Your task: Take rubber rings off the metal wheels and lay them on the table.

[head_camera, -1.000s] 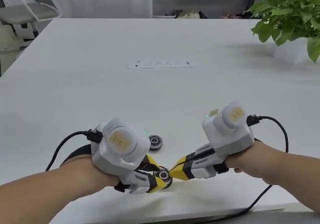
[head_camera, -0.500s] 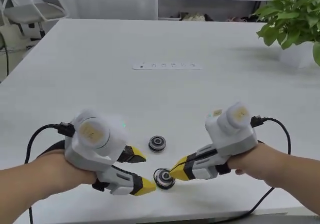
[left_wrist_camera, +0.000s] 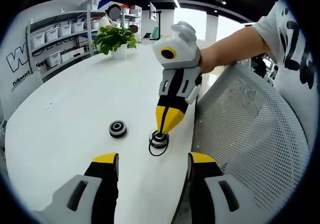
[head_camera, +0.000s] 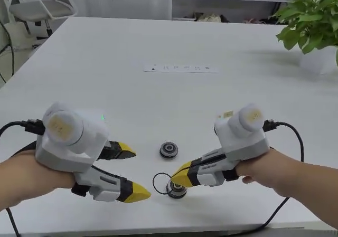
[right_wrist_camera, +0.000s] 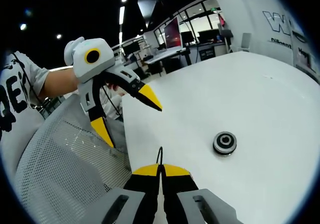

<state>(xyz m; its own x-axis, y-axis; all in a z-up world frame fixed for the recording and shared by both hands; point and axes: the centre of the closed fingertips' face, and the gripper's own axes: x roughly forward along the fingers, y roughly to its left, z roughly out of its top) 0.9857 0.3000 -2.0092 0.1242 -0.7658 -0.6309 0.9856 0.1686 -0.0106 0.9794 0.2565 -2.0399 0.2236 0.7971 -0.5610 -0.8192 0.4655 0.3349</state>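
A small metal wheel (head_camera: pixel 177 190) (left_wrist_camera: pixel 159 140) lies on the white table near its front edge. A thin black rubber ring (head_camera: pixel 153 183) (left_wrist_camera: pixel 157 155) hangs loose around the wheel, mostly off it. My right gripper (head_camera: pixel 177 180) (left_wrist_camera: pixel 162 128) (right_wrist_camera: pixel 160 168) is shut, tips down on that wheel, and the ring (right_wrist_camera: pixel 160 154) shows as a thin black line pinched between its jaws. My left gripper (head_camera: pixel 138 173) (left_wrist_camera: pixel 153 159) (right_wrist_camera: pixel 134 125) stands open to the left of the wheel, holding nothing. A second wheel (head_camera: pixel 168 150) (left_wrist_camera: pixel 118 128) (right_wrist_camera: pixel 225 142) with a black ring on it lies a little farther back.
A white power strip (head_camera: pixel 182 67) lies mid-table. A potted plant (head_camera: pixel 311 10) stands at the far right corner. Chairs (head_camera: pixel 132 2) line the far side, and a mesh chair back (left_wrist_camera: pixel 250 134) is close behind the table's front edge.
My left gripper let go of the wheel, opened and drew away to the left. The ring has come loose from the wheel. My right gripper stayed shut at the wheel.
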